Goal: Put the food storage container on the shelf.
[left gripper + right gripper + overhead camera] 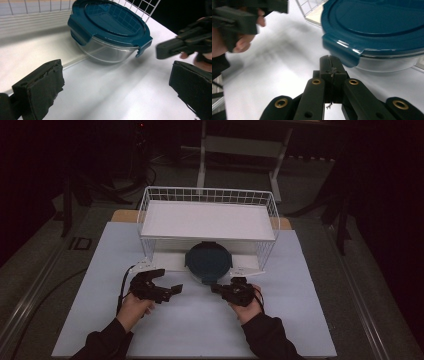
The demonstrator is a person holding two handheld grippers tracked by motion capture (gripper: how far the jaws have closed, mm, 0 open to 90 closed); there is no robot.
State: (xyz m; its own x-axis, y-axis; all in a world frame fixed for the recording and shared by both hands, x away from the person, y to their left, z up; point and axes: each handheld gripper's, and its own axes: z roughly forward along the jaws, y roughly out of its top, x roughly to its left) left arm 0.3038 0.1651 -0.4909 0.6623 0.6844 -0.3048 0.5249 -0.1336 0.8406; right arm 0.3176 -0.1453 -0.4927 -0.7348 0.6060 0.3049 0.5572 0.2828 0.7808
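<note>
A round clear glass container with a dark teal snap-on lid (pixel 208 261) sits at the front edge of the lower level of a white wire rack with a flat white shelf on top (pixel 207 220), half under that shelf and half out over the pale white table sheet (pixel 200 330). In the high view the container lies at about 12 o'clock from the gap between the two tools, with the rack's wire sides closing it in at 9 and 3 o'clock and the shelf roofing its far half; only the near side, toward 6 o'clock, lies open. The left gripper (pixel 167 289) rests on the sheet at about 8 o'clock from the container, well apart from it, its jaws spread wide with nothing between them. The right gripper (pixel 216 289) sits at about 5 o'clock from the container, near its front rim, its jaws pressed together on nothing. Bare sheet stretches between the two tools and toward the table's near edge. The left gripper view gives what the high view cannot: the container's glass wall below the lid and a teal locking tab (pixel 144 46) hanging down at its rim, with the other tool at 3 o'clock and open sheet in front. The right gripper view shows its own closed tips (pixel 331 65) just short of a lid tab (pixel 342 53), not touching it, and the other hand (pixel 237 37) blurred at 10 o'clock.
</note>
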